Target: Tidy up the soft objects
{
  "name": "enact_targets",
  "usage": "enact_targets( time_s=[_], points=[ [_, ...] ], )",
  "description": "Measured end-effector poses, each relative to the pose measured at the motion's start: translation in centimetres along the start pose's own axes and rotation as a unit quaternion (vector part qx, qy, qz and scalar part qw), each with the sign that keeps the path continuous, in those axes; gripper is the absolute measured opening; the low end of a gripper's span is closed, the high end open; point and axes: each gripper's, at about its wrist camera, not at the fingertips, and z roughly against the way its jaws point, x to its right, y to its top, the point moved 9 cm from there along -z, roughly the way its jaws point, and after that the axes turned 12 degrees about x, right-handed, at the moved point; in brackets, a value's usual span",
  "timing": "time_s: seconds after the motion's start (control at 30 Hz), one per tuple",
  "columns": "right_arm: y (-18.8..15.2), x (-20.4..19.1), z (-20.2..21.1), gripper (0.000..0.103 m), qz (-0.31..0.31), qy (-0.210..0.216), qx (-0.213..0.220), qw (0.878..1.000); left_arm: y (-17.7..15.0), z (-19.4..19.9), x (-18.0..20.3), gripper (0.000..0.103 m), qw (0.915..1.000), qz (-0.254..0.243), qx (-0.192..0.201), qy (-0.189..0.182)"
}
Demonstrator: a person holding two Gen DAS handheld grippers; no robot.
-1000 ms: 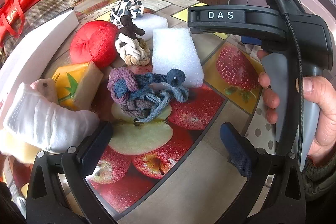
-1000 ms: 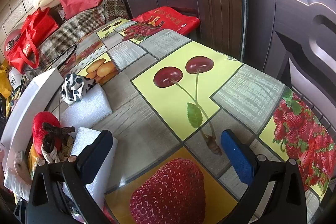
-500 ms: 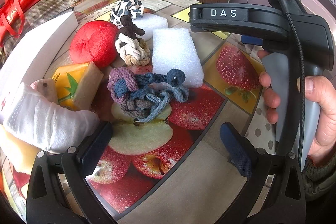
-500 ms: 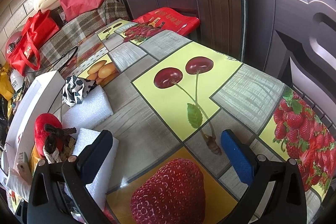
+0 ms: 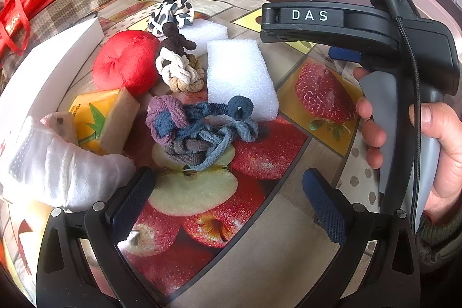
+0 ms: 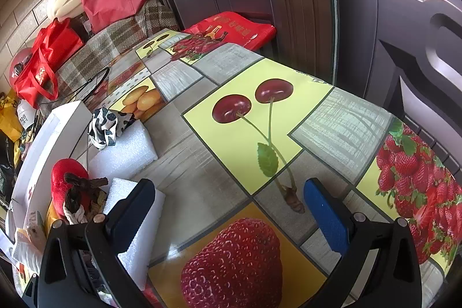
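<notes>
In the left wrist view a blue, grey and purple knotted rope toy [image 5: 199, 129] lies just ahead of my open, empty left gripper [image 5: 228, 204]. Behind it are a white foam block [image 5: 239, 77], a cream and brown rope knot [image 5: 179, 68], a red plush cushion [image 5: 127, 65], a second foam block [image 5: 205, 32] and a black-and-white spotted cloth [image 5: 173, 12]. A white cloth bundle [image 5: 57, 169] touches the left finger. My right gripper [image 6: 228, 210] is open and empty over the table, with a foam block [image 6: 138, 230] beside its left finger.
A yellow packet [image 5: 104, 117] and a long white box [image 5: 43, 68] sit on the left of the fruit-print tablecloth [image 5: 317, 94]. The right gripper's handle and hand [image 5: 404, 94] stand at the right. Red bags [image 6: 46, 65] and a checked sofa [image 6: 121, 36] lie beyond the table; doors behind.
The white cloth bundle at the left has shifted slightly. The right wrist view has drifted a little, so the white box shows more. Both grippers stay open.
</notes>
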Motion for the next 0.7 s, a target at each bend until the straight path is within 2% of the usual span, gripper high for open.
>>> enact_targets(
  time_s=[0.2,0.3,0.4,0.47,0.53,0.63,0.7],
  points=[
    [0.1,0.1,0.2,0.103,-0.009,0.006,0.005,1.0,0.2,-0.1,0.4,0.102,1.0,-0.004,0.001,-0.003],
    [0.3,0.4,0.5,0.103,-0.03,0.018,0.014,0.999,0.4,0.9,0.9,0.102,0.9994,0.013,0.013,-0.03],
    [0.8,0.8,1.1,0.103,-0.061,0.037,0.03,0.997,2.1,4.4,1.6,0.102,0.9929,0.051,0.066,-0.085],
    [1.4,0.9,1.9,0.103,-0.073,0.049,0.049,0.995,3.5,7.5,1.1,0.103,0.9878,0.061,0.108,-0.094],
    [2.5,0.3,3.5,0.103,-0.068,0.084,0.075,0.991,4.6,10.9,-0.4,0.103,0.9806,0.078,0.152,-0.097],
    [4.4,-1.0,6.8,0.103,-0.034,0.124,0.128,0.983,5.2,15.8,-5.3,0.103,0.9665,0.124,0.212,-0.076],
    [5.4,-2.6,9.2,0.103,0.013,0.156,0.164,0.974,4.6,18.6,-10.1,0.103,0.9566,0.151,0.249,-0.016]
  ],
)
